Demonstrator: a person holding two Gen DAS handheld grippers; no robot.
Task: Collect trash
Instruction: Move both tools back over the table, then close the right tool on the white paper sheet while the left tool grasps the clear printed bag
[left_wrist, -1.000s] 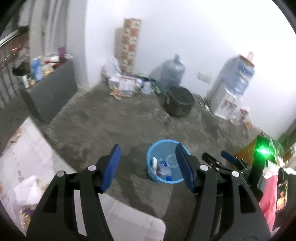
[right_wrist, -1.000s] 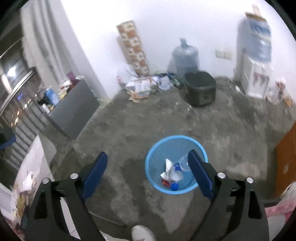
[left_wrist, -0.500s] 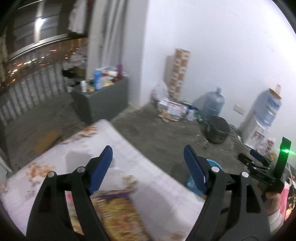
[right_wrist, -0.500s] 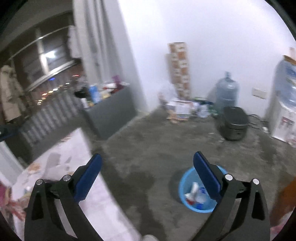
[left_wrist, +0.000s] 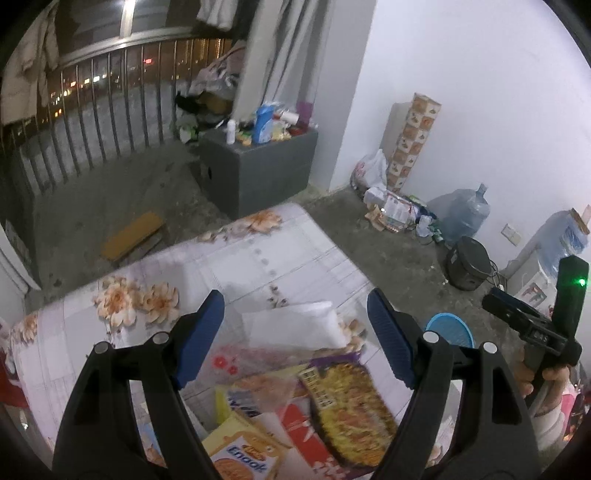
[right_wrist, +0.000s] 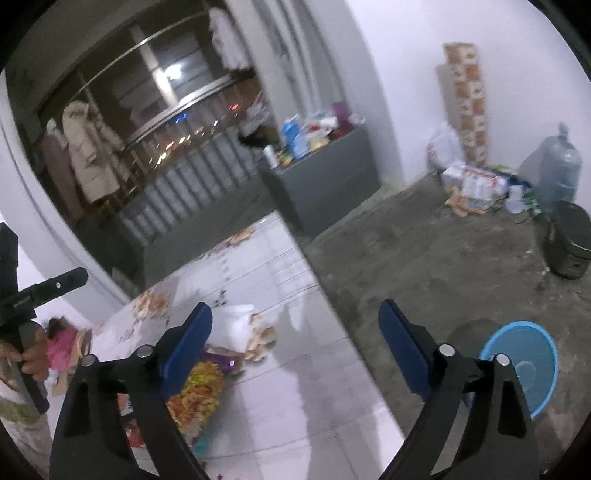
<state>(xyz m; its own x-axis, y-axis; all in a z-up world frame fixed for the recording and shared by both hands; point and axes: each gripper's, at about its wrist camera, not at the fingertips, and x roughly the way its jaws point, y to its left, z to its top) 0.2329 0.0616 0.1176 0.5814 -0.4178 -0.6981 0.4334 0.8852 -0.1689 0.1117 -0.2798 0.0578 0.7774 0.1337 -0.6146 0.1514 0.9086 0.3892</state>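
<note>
Change: both views have swung from the blue plastic mesh basket (right_wrist: 524, 373) to the flower-printed mattress (left_wrist: 258, 254).
Left claw (left_wrist: 295, 339): apart, empty, above snack wrappers (left_wrist: 343, 402).
Right claw (right_wrist: 295, 347): closing, nothing between.
Trash: wrappers on mattress's near end; basket right, on floor.

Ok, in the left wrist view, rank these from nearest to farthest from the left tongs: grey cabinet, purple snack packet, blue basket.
1. Purple snack packet: on the floral sheet, just below the open left tongs.
2. Blue basket: on the floor, to the right.
3. Grey cabinet: far back, by the railing.
</note>
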